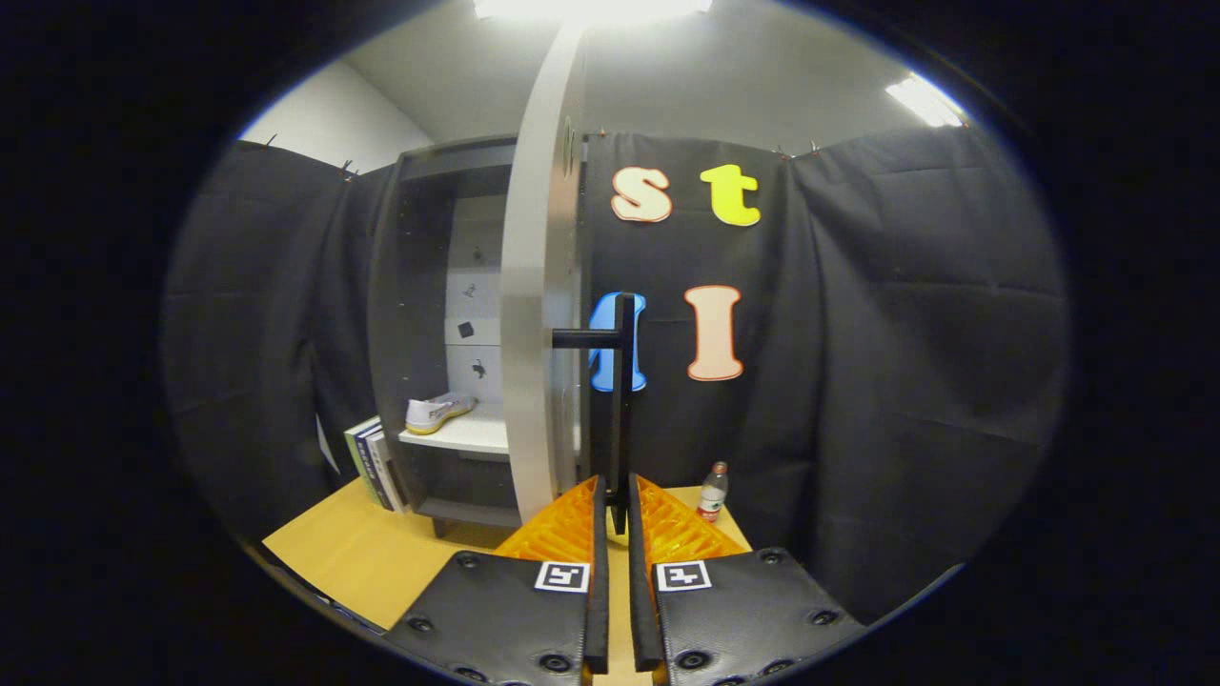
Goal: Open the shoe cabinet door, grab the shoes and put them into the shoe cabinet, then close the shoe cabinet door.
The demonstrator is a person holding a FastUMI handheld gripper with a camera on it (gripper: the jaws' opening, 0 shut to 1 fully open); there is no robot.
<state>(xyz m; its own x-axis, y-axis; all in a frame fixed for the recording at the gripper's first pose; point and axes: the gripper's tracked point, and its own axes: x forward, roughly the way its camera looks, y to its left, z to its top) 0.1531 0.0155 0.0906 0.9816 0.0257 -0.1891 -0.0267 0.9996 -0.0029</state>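
Observation:
The grey shoe cabinet (419,286) stands on the wooden table, its white door (534,314) swung out and seen edge-on straight ahead of me. A black vertical bar handle (624,381) sticks out of the door's edge. My gripper (618,495) is shut on the lower end of that handle, with both fingers pressing its sides. Inside the cabinet, a white shoe (438,412) with a yellowish sole lies on the white shelf (472,433), to the left of the door and beyond the fingers.
Several books (376,464) lean against the cabinet's left side on the yellow-brown table (362,562). A small plastic bottle (712,491) stands on the table to the right of the handle, by the black cloth wall.

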